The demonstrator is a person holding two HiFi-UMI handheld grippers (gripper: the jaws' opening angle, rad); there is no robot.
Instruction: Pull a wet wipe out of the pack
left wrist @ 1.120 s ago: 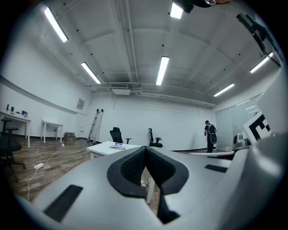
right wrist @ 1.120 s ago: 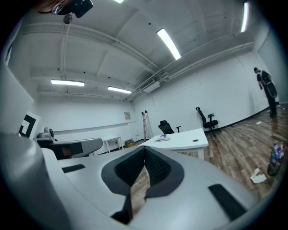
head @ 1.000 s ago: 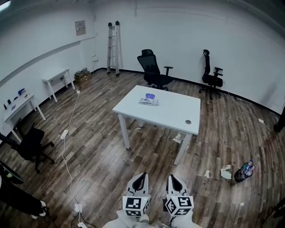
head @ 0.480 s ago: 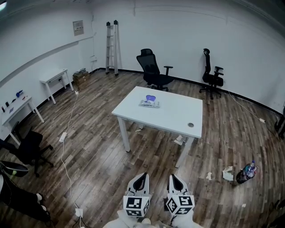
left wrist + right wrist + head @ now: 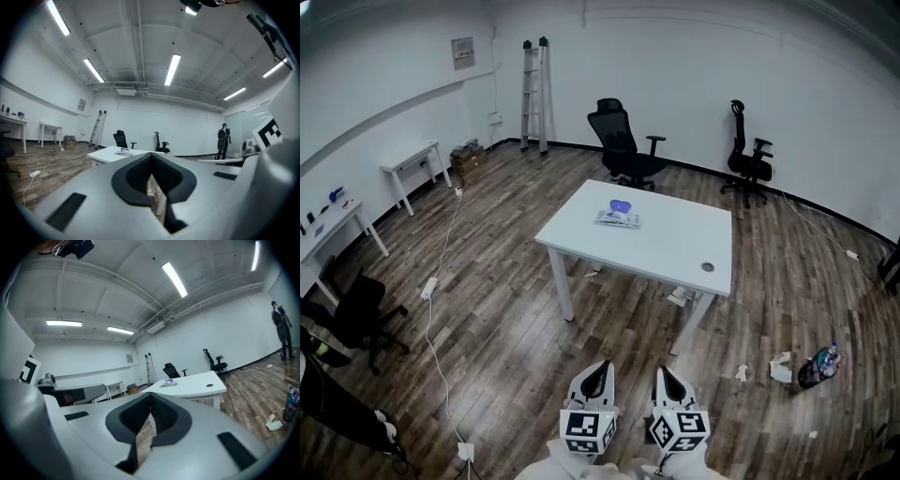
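Observation:
The wet wipe pack (image 5: pixel 616 216), flat with a purple lid, lies on the far left part of the white table (image 5: pixel 675 248) in the middle of the room. It shows small in the left gripper view (image 5: pixel 123 151) and in the right gripper view (image 5: pixel 168 383). Both grippers are held side by side low in the head view, well short of the table, pointing toward it. The left gripper (image 5: pixel 598 371) has its jaws together with nothing between them (image 5: pixel 151 158). The right gripper (image 5: pixel 664 373) is likewise shut and empty (image 5: pixel 151 398).
Two black office chairs (image 5: pixel 623 145) (image 5: pixel 746 155) stand behind the table and a ladder (image 5: pixel 532 94) leans on the far wall. A cable with a power strip (image 5: pixel 428 287) runs over the wooden floor at left. A bottle (image 5: pixel 818 364) and crumpled paper (image 5: pixel 780 366) lie at right.
The view has advanced toward the table, which sits slightly nearer and more central. Both grippers keep their place in the view, still shut.

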